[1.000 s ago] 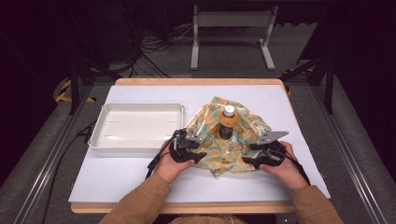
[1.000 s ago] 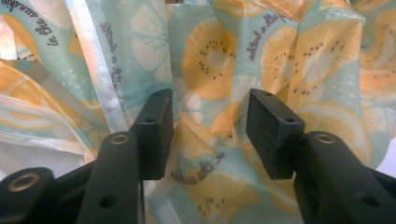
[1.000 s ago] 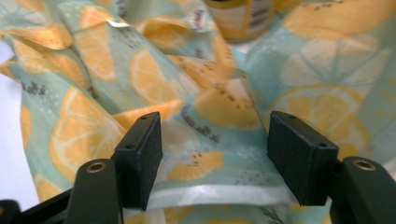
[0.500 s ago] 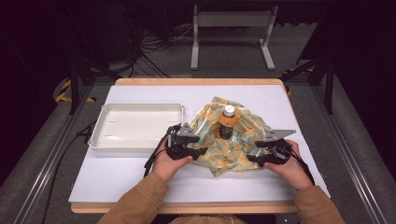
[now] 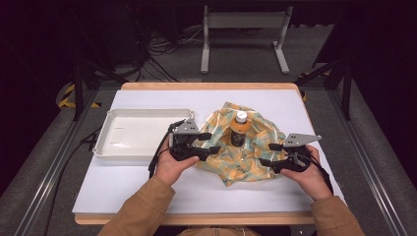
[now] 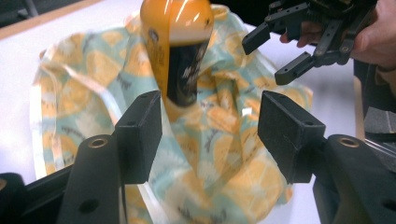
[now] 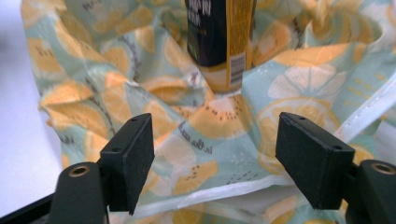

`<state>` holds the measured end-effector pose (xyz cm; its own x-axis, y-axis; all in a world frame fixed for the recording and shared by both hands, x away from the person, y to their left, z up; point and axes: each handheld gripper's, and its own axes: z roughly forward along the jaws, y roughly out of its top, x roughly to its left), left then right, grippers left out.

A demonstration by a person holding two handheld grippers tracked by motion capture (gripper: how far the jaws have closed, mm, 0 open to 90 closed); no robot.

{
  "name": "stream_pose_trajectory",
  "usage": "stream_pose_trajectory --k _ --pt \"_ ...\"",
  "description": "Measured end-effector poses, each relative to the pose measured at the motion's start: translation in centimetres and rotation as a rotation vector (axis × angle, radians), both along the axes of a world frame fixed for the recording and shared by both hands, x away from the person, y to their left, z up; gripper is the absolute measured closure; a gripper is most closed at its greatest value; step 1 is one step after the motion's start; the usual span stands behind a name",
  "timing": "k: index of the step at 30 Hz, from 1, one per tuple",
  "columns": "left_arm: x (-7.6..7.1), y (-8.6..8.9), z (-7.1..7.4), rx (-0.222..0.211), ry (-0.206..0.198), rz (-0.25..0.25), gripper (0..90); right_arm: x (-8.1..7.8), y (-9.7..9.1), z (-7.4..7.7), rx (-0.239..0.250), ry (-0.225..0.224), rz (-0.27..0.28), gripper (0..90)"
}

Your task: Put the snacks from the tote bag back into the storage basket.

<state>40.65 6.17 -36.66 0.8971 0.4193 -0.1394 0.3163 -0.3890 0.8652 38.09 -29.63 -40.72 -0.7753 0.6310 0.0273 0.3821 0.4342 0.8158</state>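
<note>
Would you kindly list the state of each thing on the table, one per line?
Bottle: upright on the cloth, capped.
Cloth: rumpled, bunched around the bottle's base.
Tray: empty.
Left gripper: jaws open, holding nothing.
Right gripper: jaws open, holding nothing.

Left hand-held gripper (image 5: 208, 143) and right hand-held gripper (image 5: 270, 154) both gape, jaws facing inward.

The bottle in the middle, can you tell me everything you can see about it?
The bottle stands upright on the crumpled lemon-print cloth, near the table's middle. It has a white cap, an orange body and a dark label with a barcode; the material looks like plastic. The cloth bunches around its base. The left claw and the right claw are both open on either side of it, and neither touches it.
</note>
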Motion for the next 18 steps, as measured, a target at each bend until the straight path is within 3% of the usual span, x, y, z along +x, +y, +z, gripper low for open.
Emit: stream_pose_trajectory --k 7,18 --pt "0.8 -1.5 2.4 -0.01 -0.045 -0.031 39.2 -0.5 -0.1 1.2 0.059 -0.04 0.01 30.3" --pt "3.4 -2.8 3.8 -0.086 -0.005 -0.045 38.3 -1.3 -0.9 2.8 0.132 -0.094 -0.003 32.2"
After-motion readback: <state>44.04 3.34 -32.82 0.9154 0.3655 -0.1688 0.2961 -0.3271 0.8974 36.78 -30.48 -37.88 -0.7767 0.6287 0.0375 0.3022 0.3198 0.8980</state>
